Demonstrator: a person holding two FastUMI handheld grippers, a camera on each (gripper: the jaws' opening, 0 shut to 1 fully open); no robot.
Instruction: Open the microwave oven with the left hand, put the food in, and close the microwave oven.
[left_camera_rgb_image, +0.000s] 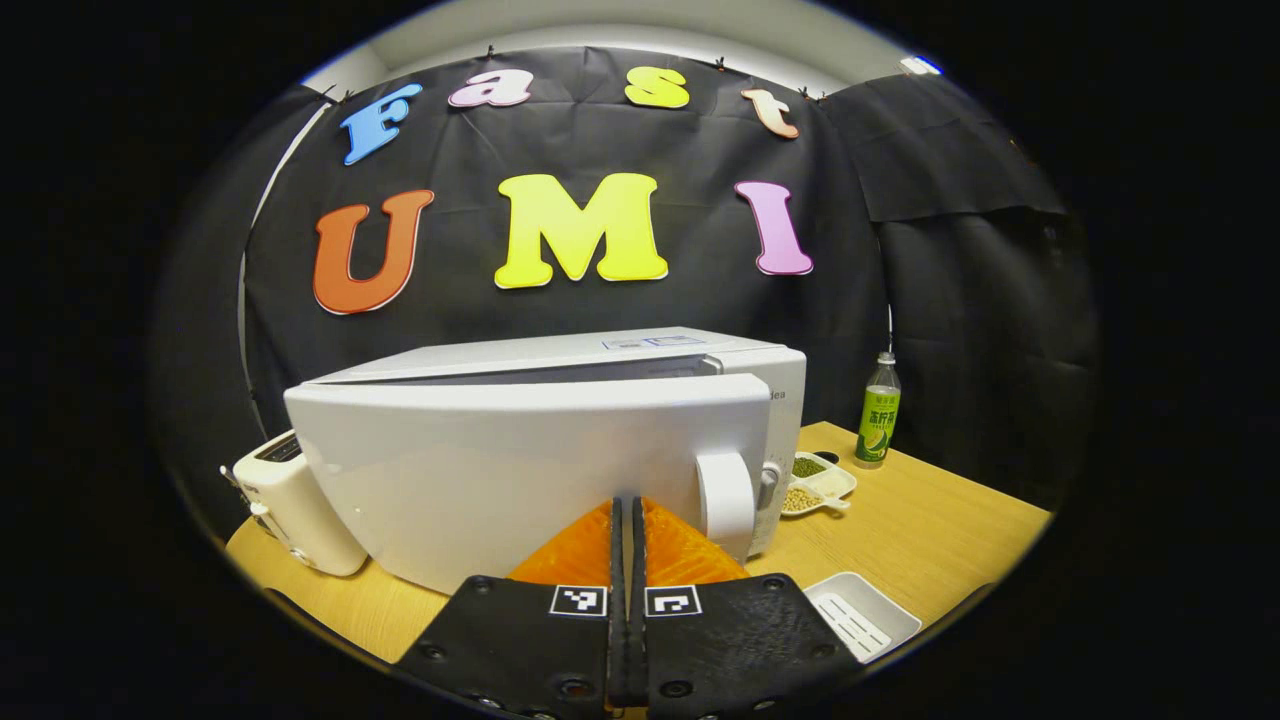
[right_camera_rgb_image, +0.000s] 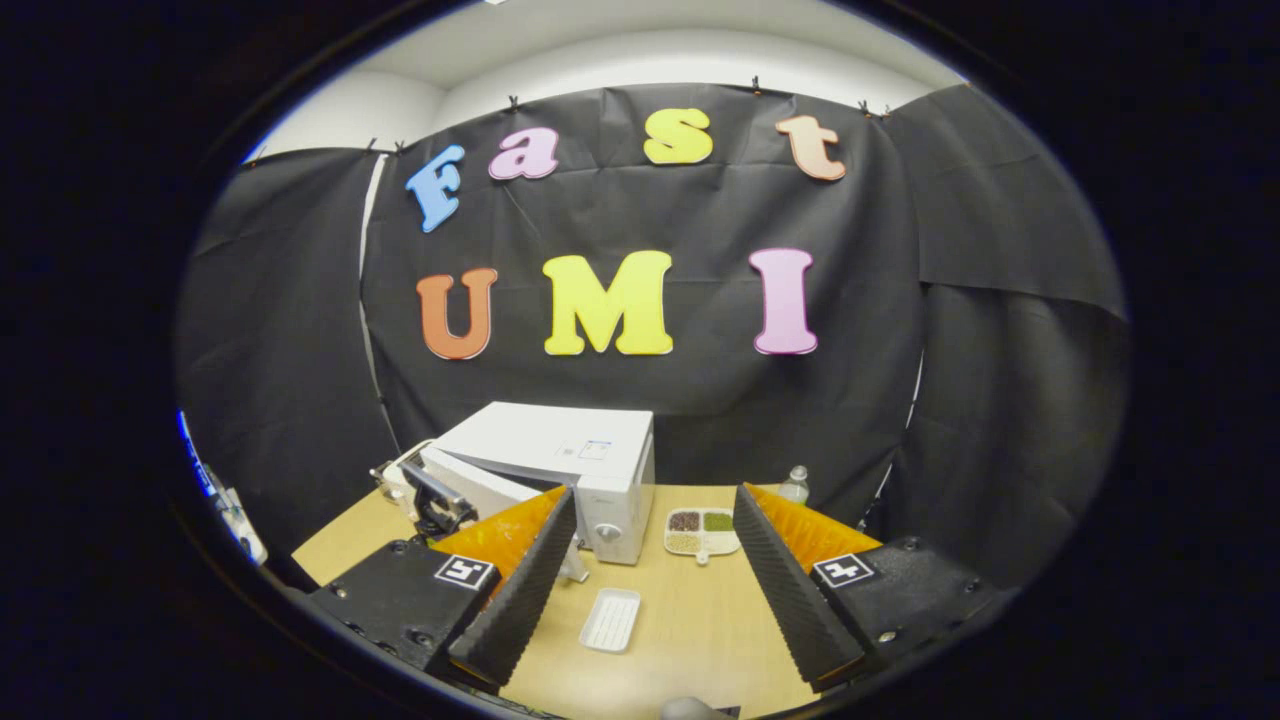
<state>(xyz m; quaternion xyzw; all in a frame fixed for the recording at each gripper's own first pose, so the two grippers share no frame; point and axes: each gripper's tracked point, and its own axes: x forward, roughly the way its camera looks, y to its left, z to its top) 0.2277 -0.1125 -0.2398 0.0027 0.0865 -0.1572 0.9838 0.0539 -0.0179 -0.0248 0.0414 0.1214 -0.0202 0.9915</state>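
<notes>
The left gripper (left_camera_rgb_image: 628, 520) has its fingers pressed together with nothing between them, right up against the face of the microwave door (left_camera_rgb_image: 520, 480). Whether the tips actually touch the door cannot be told, since they cover the spot. The microwave oven (right_camera_rgb_image: 560, 470) stands on the wooden desk (left_camera_rgb_image: 930, 520), and its door is swung partly out, with a dark gap showing along the top edge in the left gripper view. The inside of the oven is hidden behind the door. The door's handle (left_camera_rgb_image: 726, 497) sits just to the right of the fingers.

A white toaster (left_camera_rgb_image: 290, 505) stands at the oven's left side, partly cut off by the door. To the right of the oven lies a divided dish of beans and grains (right_camera_rgb_image: 701, 530), with a green-labelled bottle (left_camera_rgb_image: 879, 410) behind it near the black cloth wall. A white ribbed tray (right_camera_rgb_image: 610, 619) lies on the desk in front of the oven; in the left gripper view it is half hidden by the gripper body.

The right gripper (right_camera_rgb_image: 655, 580) is held back from the desk with its fingers spread wide and empty. In the right gripper view, the left gripper's dark body appears at the oven door, mostly masked by the nearer finger (right_camera_rgb_image: 520, 590).
</notes>
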